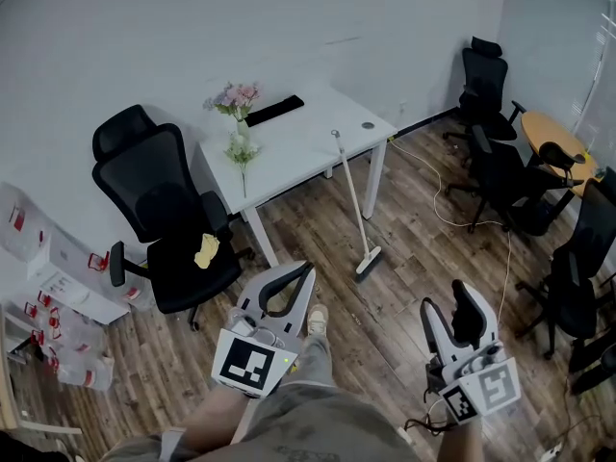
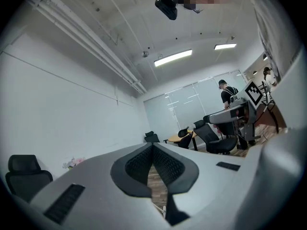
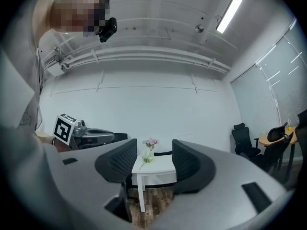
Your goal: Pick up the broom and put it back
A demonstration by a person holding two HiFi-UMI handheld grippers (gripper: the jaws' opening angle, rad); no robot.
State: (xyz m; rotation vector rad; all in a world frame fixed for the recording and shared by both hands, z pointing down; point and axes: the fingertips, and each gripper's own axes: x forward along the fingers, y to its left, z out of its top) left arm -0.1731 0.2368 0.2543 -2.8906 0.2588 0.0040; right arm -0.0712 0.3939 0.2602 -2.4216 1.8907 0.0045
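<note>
The broom [image 1: 354, 200] leans against the front edge of the white table [image 1: 308, 147], its long pale handle tilted and its dark head [image 1: 369, 263] on the wooden floor. My left gripper [image 1: 306, 270] is low in the head view, short of the broom's head and to its left, its jaws shut with nothing between them; the left gripper view shows the pads [image 2: 144, 162] meeting at the tips. My right gripper [image 1: 449, 308] is lower right, open and empty. Between its fingers [image 3: 187, 164] I see only the table and its flowers [image 3: 150, 145].
A black office chair [image 1: 168, 219] with a yellow item on its seat stands left of the table. More black chairs [image 1: 500, 162] and a round wooden table [image 1: 553, 138] fill the right side. A cable [image 1: 452, 200] runs over the floor. Boxes [image 1: 48, 287] are stacked at the left.
</note>
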